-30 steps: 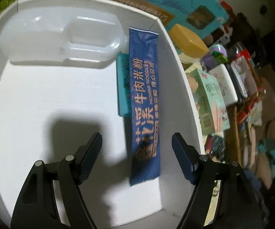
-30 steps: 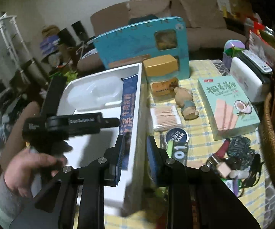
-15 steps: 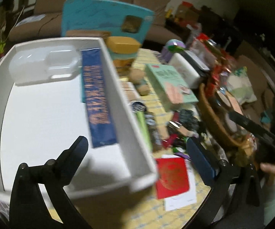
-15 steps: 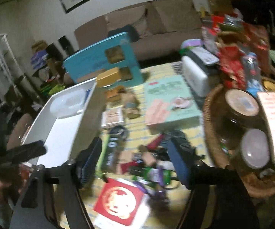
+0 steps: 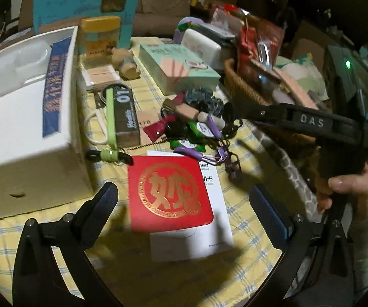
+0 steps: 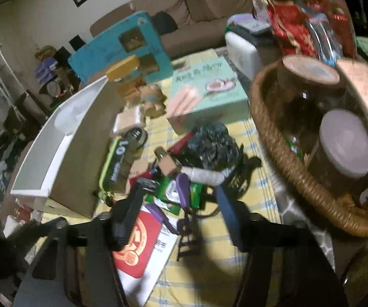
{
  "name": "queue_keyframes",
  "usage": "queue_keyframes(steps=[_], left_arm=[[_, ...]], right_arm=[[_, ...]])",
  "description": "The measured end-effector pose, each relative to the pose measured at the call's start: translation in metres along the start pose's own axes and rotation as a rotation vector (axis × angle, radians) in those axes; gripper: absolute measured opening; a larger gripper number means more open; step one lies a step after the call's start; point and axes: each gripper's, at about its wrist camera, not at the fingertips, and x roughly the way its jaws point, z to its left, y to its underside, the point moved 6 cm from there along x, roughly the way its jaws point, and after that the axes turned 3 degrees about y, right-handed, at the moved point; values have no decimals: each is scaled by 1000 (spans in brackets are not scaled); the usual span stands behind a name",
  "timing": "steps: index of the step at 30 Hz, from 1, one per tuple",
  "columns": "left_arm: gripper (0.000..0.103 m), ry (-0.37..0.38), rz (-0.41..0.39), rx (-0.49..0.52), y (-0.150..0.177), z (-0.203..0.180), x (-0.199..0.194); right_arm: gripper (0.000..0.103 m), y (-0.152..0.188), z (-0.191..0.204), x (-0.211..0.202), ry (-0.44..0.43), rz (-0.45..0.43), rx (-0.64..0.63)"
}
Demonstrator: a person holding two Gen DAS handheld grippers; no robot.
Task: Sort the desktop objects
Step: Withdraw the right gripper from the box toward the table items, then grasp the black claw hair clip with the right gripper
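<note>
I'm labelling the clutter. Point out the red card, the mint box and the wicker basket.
red card (image 5: 169, 192): left wrist view, on the gold emblem at its centre.
mint box (image 5: 178, 66): left wrist view, on its top face.
wicker basket (image 6: 281, 151): right wrist view, on its woven near wall.

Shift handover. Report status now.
Left gripper open over red card. Right gripper open, closing over clutter pile. White box alongside.
</note>
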Motion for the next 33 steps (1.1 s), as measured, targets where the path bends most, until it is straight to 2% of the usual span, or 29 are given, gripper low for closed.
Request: queue_keyframes(steps=[2,5,10,12,14,18,25,26,29,33], left_arm=[[102,12,-6,8,0,-4,7],[100,41,-23,11,-1,-11,15],[96,48,-13,9,0,-12,30],[96,47,-9,25,1,-15,35],[96,50,-4,32,1,-18,39],[96,70,3,35,-2,-23,43],[96,91,15,9,0,-22,47],[96,92,18,6,1,-21,47],[96,100,17,-1,2,-20,48],[96,112,16,-7,2,-20,46]], right_arm=[[42,3,-10,6,7,20,21],[42,2,-25,7,48,16,22],[42,3,-49,11,54,33,93],[36,2,-56,14,43,36,121],[37,1,-60,18,19,46,157],[41,1,-58,23,27,53,177],[43,11,-72,46,-18,85,386],[43,11,-72,48,-16,75,395],[31,9,-66,48,-4,43,356],[29,11,-60,41,-2,17,313]])
